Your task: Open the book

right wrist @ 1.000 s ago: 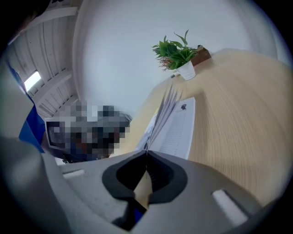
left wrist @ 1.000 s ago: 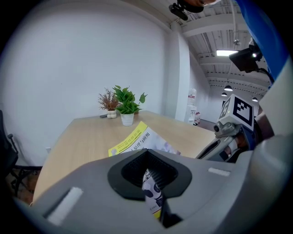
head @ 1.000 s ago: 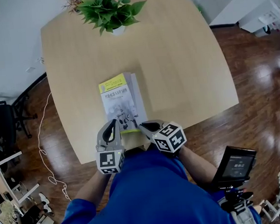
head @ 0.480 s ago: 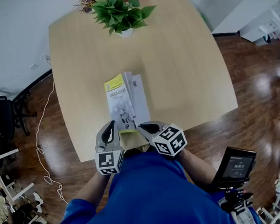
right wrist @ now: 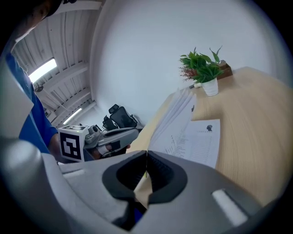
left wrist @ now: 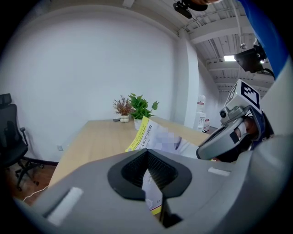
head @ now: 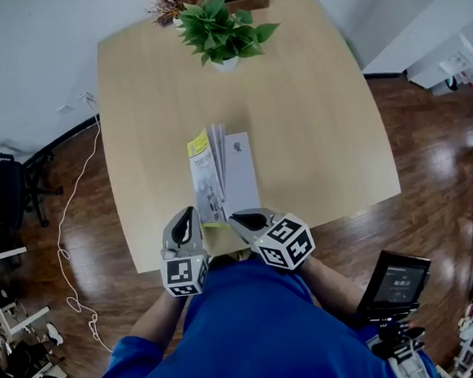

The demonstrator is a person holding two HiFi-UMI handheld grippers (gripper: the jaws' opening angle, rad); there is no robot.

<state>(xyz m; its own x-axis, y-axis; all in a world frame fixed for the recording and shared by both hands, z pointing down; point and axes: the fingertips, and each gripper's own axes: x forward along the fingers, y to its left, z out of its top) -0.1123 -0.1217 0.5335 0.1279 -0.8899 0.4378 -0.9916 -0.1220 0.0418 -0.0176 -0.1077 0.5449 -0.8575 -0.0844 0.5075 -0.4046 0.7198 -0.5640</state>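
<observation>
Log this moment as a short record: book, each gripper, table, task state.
book: partly open near the table's near edge
cover: yellow-topped, raised, pages fanned beside it
page: one lies flat on the right side
left gripper: shut on the cover's near edge
right gripper: shut on a thin pale sheet of the book
table: pale wood, potted plant at the far edge
task state: book not yet lying fully open

Print on book (head: 239,176) unreadable
</observation>
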